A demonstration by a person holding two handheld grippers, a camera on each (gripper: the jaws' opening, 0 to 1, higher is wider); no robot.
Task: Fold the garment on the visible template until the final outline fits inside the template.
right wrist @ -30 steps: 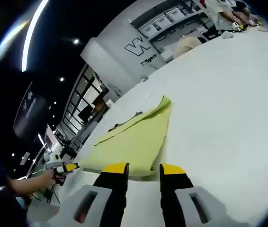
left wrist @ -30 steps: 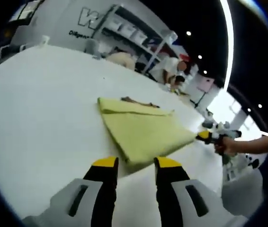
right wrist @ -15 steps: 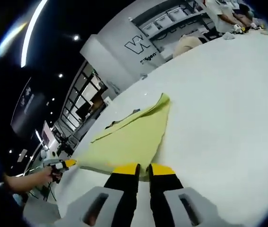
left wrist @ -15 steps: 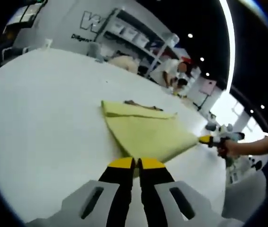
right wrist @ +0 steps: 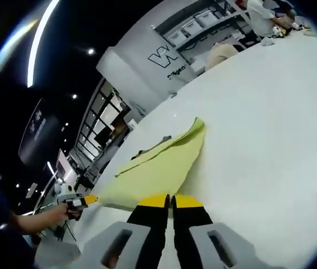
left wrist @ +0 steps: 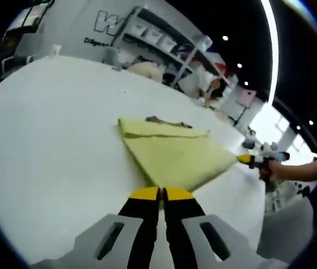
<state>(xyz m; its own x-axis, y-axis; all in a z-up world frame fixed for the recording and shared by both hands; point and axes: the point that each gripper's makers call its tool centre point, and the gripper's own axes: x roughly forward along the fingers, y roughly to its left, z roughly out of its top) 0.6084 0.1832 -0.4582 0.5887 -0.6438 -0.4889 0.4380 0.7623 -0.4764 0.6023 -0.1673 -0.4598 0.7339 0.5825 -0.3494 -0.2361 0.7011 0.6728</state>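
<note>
1. While both grippers hold corners of the yellow garment (left wrist: 172, 159), which lies on the white table (left wrist: 46, 140), the nearest danger is a slipped grip: the left gripper (left wrist: 159, 195) has its jaws pressed together on the near corner, and only a thin edge of cloth seems to be caught, so a quick lift could pull it free
2. The right gripper (right wrist: 170, 201) is likewise clamped on its own corner of the garment (right wrist: 155, 168); in the left gripper view its yellow tip (left wrist: 243, 159) sits at the far right corner. If one hand rises or travels faster than the other, the fold line will likely skew and the outline end up crooked
3. A dark strip (left wrist: 164, 120) shows just beyond the far edge of the cloth; I cannot tell whether it is part of the template or something else. With the template's border hidden, a fold judged by eye may overhang it
4. The garment already looks folded into layers, so lifting only the top layer could let the lower one drag, bunch, or slide across the smooth table
5. Pulling the two corners apart too hard would probably stretch the edge taut and spring the earlier folds open
</note>
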